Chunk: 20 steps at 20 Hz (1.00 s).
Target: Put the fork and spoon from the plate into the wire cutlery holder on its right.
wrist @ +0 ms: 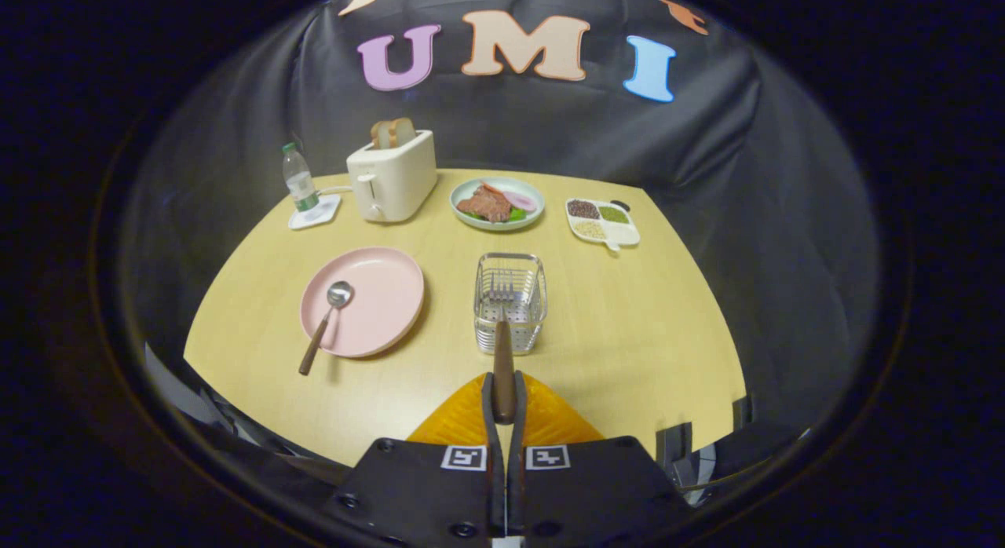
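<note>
My gripper (pixel 503 397) is shut on the brown wooden handle of the fork (pixel 502 328). The fork points straight ahead, and its metal tines hang over the open top of the wire cutlery holder (pixel 510 301), which stands just beyond my fingers. Left of the holder lies the pink plate (pixel 373 301). A spoon (pixel 326 324) with a metal bowl and brown handle rests on the plate, its handle sticking out over the plate's near rim.
At the back of the round yellow table (pixel 628 336) stand a water bottle (pixel 299 179) on a coaster, a cream toaster (pixel 392 175) with bread, a green plate of food (pixel 497 203) and a divided dish of grains (pixel 603 221).
</note>
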Each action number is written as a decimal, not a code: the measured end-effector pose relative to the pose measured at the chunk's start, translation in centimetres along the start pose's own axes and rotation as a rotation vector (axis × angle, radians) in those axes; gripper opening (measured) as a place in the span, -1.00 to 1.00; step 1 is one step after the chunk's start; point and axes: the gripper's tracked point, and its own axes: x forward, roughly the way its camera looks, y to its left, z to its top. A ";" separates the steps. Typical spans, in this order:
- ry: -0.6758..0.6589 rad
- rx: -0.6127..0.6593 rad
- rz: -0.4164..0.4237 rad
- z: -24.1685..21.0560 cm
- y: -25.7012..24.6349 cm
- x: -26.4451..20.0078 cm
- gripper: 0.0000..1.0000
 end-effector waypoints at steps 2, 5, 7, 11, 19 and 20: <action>0.037 -0.035 0.002 0.4 0.1 0.4 -0.91; 0.128 -0.069 0.020 0.1 0.7 1.0 -0.92; 0.170 -0.094 0.011 0.4 0.4 1.7 -0.91; 0.241 -0.059 0.014 1.0 0.4 2.1 -0.92; 0.296 -0.104 -0.014 1.7 0.2 3.8 -0.81; 0.297 -0.107 -0.024 1.7 0.0 3.8 -0.77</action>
